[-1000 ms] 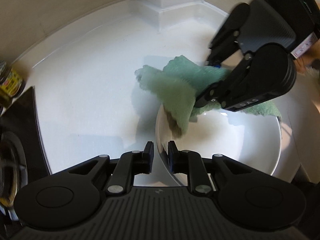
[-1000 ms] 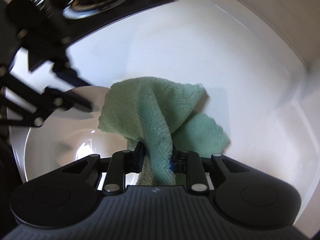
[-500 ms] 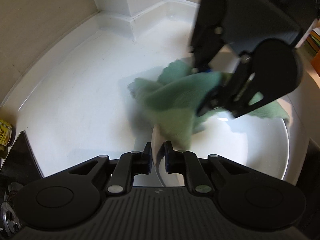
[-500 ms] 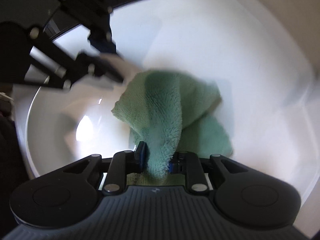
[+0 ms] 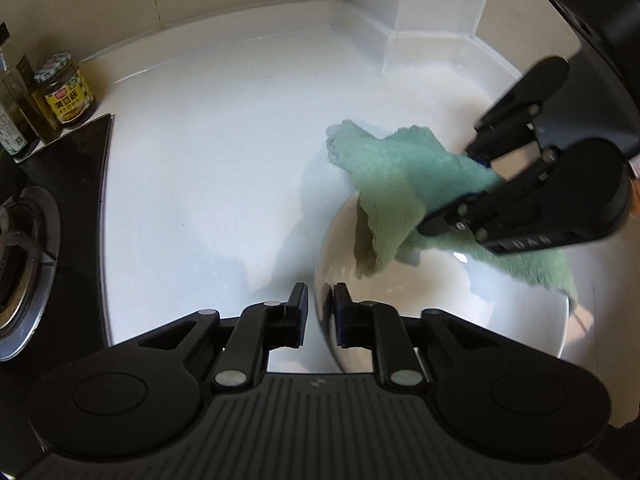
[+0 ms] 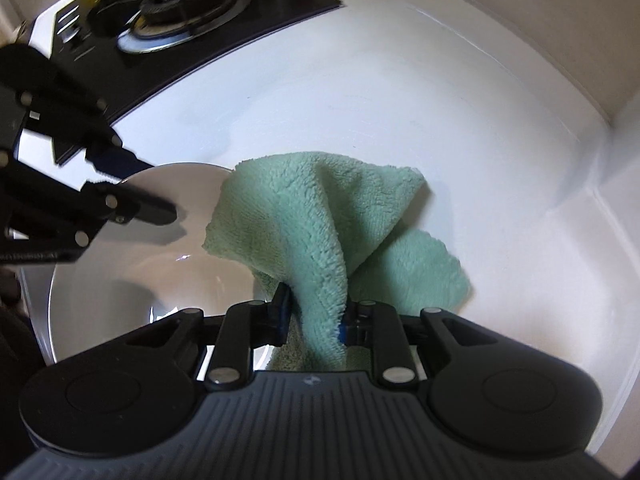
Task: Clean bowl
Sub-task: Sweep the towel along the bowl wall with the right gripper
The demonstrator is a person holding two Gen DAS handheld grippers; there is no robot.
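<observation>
Swung back toward the stove (image 5: 24,248) since half a second ago. Left gripper (image 5: 318,312), jaws clamped on rim of white bowl (image 5: 460,312), lower right of frame on desk (image 5: 208,184). Right gripper (image 6: 312,312), jaws pinching green cloth (image 6: 312,216) draped over rim. Wiping apparently under way; next, cloth pressed around inner wall.

Dim light, fisheye-bent edges, glare on bowl (image 5: 460,258)

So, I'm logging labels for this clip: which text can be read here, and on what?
Jar: yellow label with red Chinese characters, too blurred to read.
Bottle: label print too small.
Right gripper: pale lettering on its side, upside down and blurred, unreadable.
Nothing else carries text.
</observation>
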